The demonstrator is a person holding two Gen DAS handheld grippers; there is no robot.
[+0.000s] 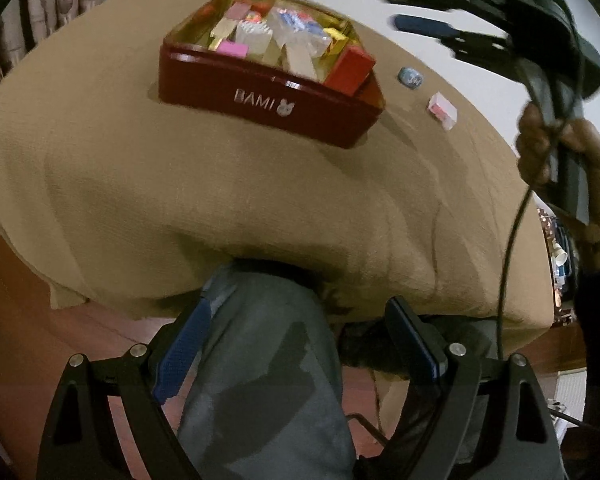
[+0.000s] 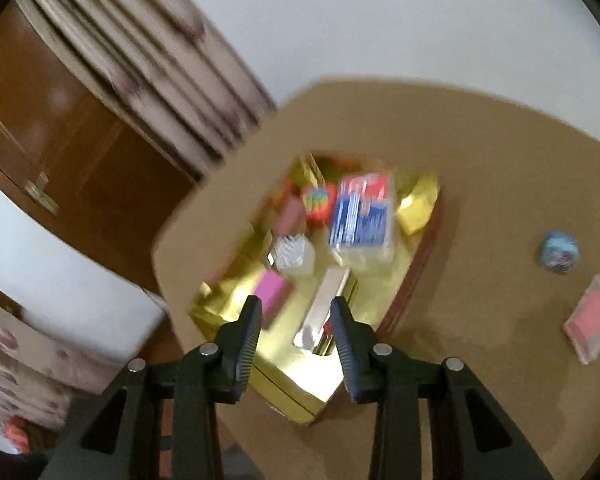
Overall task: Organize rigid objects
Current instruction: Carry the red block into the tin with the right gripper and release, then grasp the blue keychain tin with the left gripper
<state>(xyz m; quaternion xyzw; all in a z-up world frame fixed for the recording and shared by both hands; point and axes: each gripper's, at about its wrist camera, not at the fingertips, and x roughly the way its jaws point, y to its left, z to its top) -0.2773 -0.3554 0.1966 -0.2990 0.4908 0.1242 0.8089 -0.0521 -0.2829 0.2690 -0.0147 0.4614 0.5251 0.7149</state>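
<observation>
— Red outside, gold inside: what is that box [image 1: 268,106] on your table?

— It's a dark red tin with "BAMI" and a little rabbit face printed on the side that faces me. The gold lining is full of small blocks, pink, white, red and a blue-and-white pack [image 2: 362,216] lying flat among them. A red block [image 1: 350,70] leans on the rim at the box's right end.

— Which way does it run?

— Its long axis goes across the table, left to right as I sit, a bit skewed, with the right end nearer me. It sits toward the far edge of the tan cloth [image 1: 220,208], left of the middle.

— Anything still loose?

— Two things, on the cloth to the right of the box: a small blue-patterned piece [image 1: 411,77] and, nearer the right edge, a pink block in a clear case [image 1: 443,111]. They lie apart from each other and from the box.

— And your tongs?

— My left gripper [image 1: 300,344] is low, off the near edge of the table over my grey-trousered knee [image 1: 268,360], fingers spread wide with nothing between them. My right gripper [image 2: 296,312] hangs in the air above the near end of the box, pointing down into it, fingers parted and empty. That view is blurred.
</observation>
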